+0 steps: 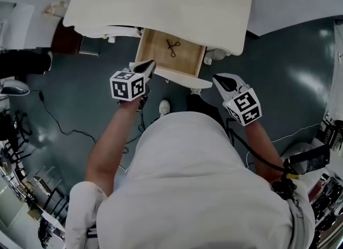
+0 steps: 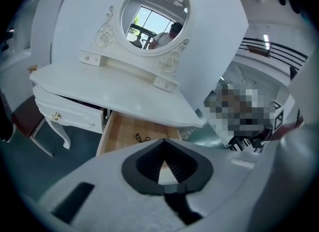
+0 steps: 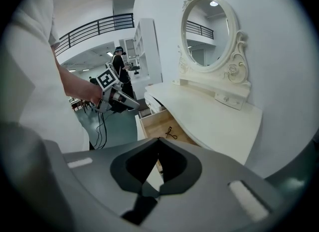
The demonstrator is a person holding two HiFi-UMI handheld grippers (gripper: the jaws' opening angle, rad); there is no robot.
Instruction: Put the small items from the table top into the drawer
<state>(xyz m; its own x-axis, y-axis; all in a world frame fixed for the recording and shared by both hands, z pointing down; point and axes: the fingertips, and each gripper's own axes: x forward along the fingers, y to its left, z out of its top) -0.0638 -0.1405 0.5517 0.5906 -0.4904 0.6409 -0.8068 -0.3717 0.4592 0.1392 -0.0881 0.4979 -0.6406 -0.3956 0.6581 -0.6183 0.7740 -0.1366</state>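
Closing tip to tip with nothing between its jaws, the left gripper [image 1: 149,65] hangs just above the front left corner of the open drawer [image 1: 155,50]. The right gripper [image 1: 216,78] is held off the drawer's front right corner, a little further out; its own view shows its jaws meeting at the tips as well, with nothing in them. Each gripper carries its marker cube behind the jaws, and the person's bare forearms run back from them to a white shirt [image 1: 198,189].

Inside the pale wooden drawer lies a small black scissor-like tool [image 1: 172,48], alone on the drawer floor towards the back, well clear of both grippers. The drawer is pulled out from under the middle of a white dressing-table worktop [image 1: 161,1]. An oval mirror [image 2: 152,16] in a carved white frame stands at the back of the worktop. To the left of the open drawer, a smaller white drawer [image 2: 75,116] with gold knobs stands slightly ajar above a curved leg. The floor [image 1: 278,82] is dark grey-green, and a black cable [image 1: 59,127] trails across it on the person's left.
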